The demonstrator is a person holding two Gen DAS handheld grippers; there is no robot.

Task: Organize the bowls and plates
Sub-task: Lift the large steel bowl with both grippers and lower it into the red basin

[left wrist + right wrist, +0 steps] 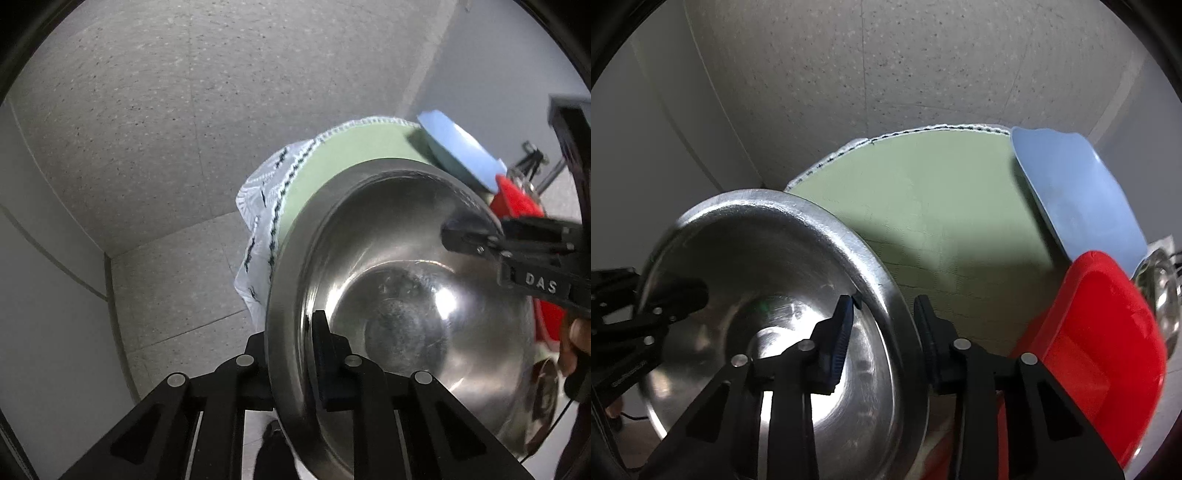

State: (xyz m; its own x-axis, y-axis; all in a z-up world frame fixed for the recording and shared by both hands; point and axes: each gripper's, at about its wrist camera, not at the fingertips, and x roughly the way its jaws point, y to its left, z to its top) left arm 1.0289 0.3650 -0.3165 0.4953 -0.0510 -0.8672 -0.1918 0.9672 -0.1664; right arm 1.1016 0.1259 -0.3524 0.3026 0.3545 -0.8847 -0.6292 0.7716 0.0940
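A large steel bowl is held tilted above a green cloth-covered table. My left gripper is shut on its near rim, one finger inside, one outside. My right gripper straddles the opposite rim of the steel bowl, one pad inside and one outside with a small gap; it shows in the left wrist view. A blue bowl and a red bowl lie at the right of the table.
A second small steel bowl sits at the far right behind the red one. The table's lace-edged cloth hangs over the edge. Speckled grey floor tiles lie beyond, with a white wall at the left.
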